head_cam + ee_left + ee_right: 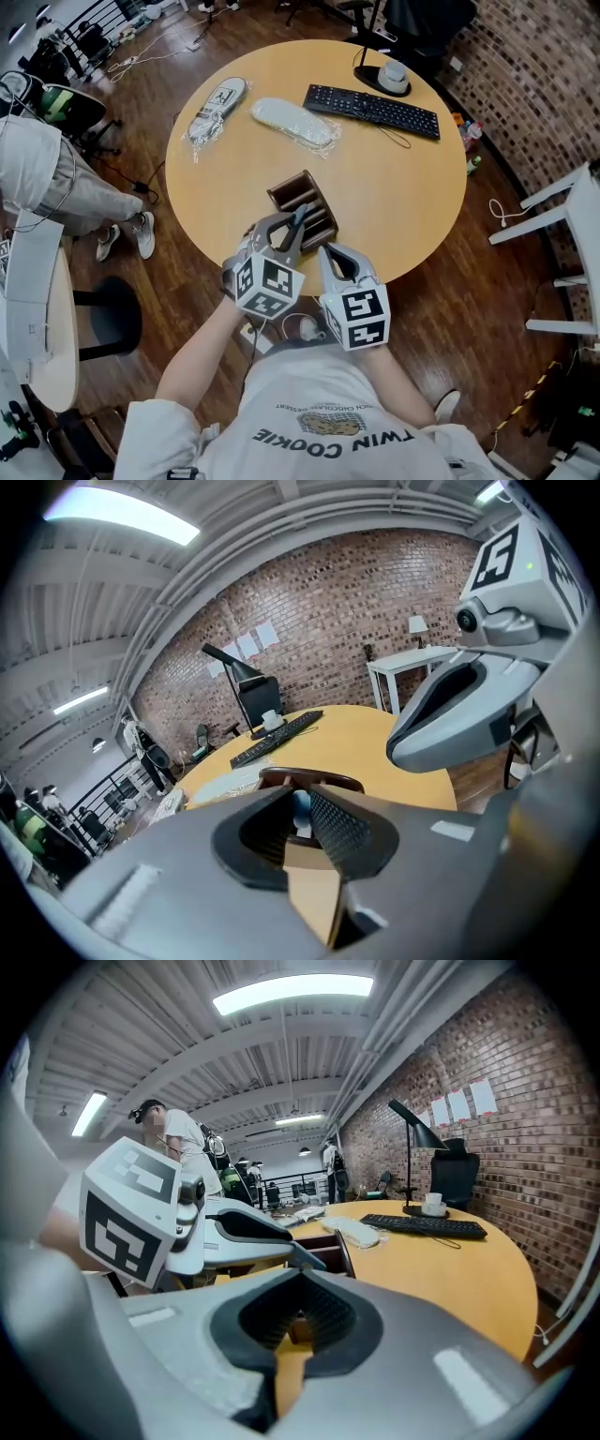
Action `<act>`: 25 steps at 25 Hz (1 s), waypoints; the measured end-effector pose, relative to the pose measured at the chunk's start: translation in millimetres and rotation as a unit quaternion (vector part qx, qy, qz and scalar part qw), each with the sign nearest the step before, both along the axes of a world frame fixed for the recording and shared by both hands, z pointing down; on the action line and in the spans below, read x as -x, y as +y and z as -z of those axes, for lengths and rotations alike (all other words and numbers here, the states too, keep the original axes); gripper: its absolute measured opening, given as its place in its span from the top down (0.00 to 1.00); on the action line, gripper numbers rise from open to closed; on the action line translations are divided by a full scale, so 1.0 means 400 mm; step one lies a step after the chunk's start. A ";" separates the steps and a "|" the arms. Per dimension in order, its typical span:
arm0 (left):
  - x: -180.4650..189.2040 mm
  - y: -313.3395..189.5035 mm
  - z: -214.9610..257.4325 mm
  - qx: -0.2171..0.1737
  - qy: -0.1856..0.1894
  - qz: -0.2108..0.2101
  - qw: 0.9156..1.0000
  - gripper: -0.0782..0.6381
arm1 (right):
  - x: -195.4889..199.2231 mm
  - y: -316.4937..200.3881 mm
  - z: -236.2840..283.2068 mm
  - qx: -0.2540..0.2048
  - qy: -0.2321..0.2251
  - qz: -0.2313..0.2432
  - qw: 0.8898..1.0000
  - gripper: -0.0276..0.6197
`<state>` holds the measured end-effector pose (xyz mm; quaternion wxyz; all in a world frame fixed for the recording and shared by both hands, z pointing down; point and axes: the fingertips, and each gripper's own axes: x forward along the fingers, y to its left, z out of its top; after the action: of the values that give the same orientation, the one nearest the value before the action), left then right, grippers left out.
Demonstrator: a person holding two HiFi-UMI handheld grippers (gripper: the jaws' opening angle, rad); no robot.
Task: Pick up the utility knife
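Left tool (289, 232) is clamped narrow on the utility knife (300, 810) at the wooden holder (292, 192) by the table's (394, 187) near edge, and the right tool (330, 255) is closed and empty, so we'd lift straight up without tilting to clear the slots.

The utility knife (302, 215) is a slim blue-grey stick. It's pinched between the jaws of the left gripper (292, 229), which are closed on its body. In the head view it's near the 6 o'clock edge of the round table (403, 187), tilted, with its free end poking toward about 1 o'clock over the wooden organiser (289, 191). Can't tell if that end is still inside a slot. From the left gripper view, only a pale blue bit shows between the pads.
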<state>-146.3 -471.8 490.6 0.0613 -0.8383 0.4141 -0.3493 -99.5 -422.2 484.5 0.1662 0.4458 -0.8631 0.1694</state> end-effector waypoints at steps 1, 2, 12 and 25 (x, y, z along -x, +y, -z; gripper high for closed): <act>0.002 0.003 0.009 -0.004 0.006 0.002 1.000 0.80 | 0.000 0.004 0.004 -0.001 0.001 0.000 1.000 0.96; 0.003 0.006 0.017 -0.008 0.012 0.004 1.000 0.80 | 0.001 0.008 0.007 -0.002 0.003 -0.001 1.000 0.96; 0.037 0.033 0.091 -0.051 0.076 0.033 0.995 0.80 | -0.004 0.048 0.032 -0.007 0.018 -0.006 1.000 0.96; 0.036 0.139 0.170 -0.069 0.157 0.066 0.983 0.80 | -0.019 0.108 0.079 -0.023 0.024 0.005 0.999 0.96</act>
<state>-160.8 -416.3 422.4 0.0305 -0.8471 0.4963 -0.1874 -91.9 -379.1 453.1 0.1777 0.4492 -0.8647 0.1377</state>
